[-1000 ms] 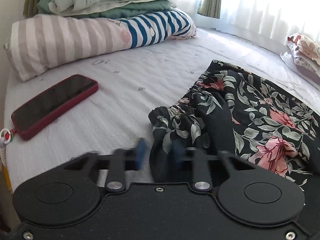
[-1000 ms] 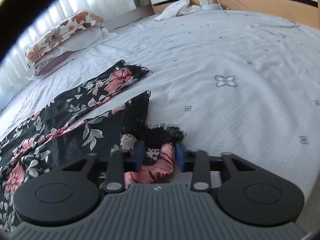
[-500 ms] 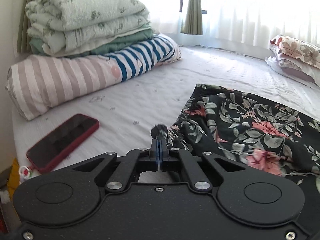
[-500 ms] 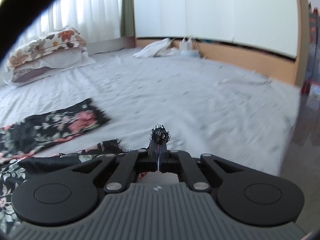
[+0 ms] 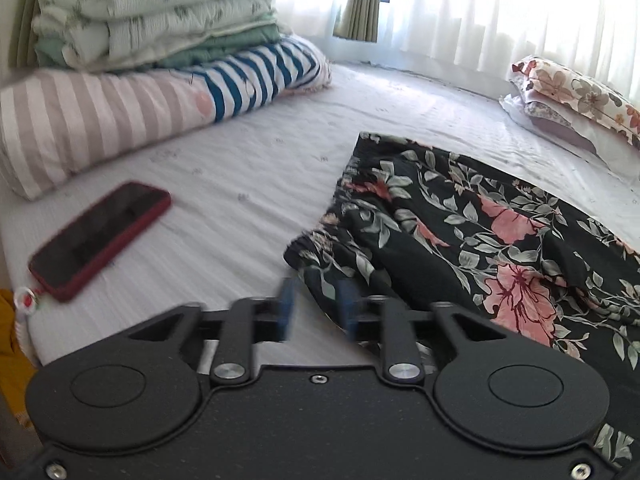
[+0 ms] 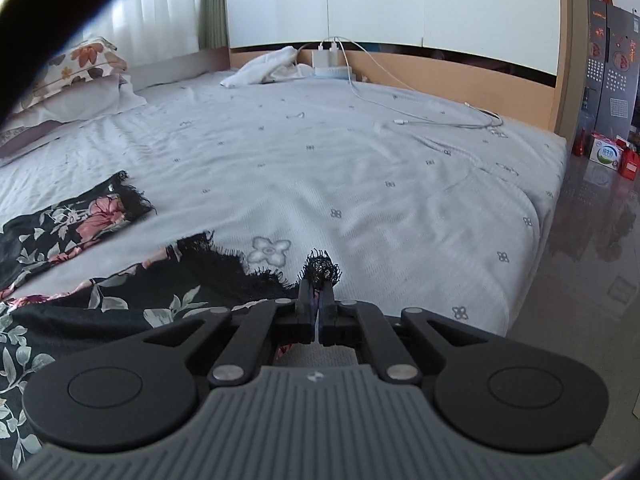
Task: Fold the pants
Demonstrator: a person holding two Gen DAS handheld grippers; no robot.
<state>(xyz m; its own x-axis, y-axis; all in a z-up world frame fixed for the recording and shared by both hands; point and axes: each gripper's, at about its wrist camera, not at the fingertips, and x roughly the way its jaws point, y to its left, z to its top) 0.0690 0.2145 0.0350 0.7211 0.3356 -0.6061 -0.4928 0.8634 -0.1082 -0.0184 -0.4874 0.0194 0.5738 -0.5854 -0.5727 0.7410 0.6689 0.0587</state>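
L gripper [image 5: 314, 306]: jaws apart, nothing pinched; waistband corner of pants [image 5: 460, 240] lies just at/between blue pads [image 5: 285, 304], prob. lined up to take it. Motion blur on pads.

R gripper [image 6: 318, 300]: jaws closed tight on lace hem [image 6: 322, 270] of near leg, tuft sticking out past tips. Hem pinched at the edge, presumably so the leg can be carried over.

Pants spread flat on bed sheet [image 6: 400, 168], waist left, legs right. Phone [image 5: 100, 236] well apart to the left, w/ stacked bedding [image 5: 152, 12] far left.
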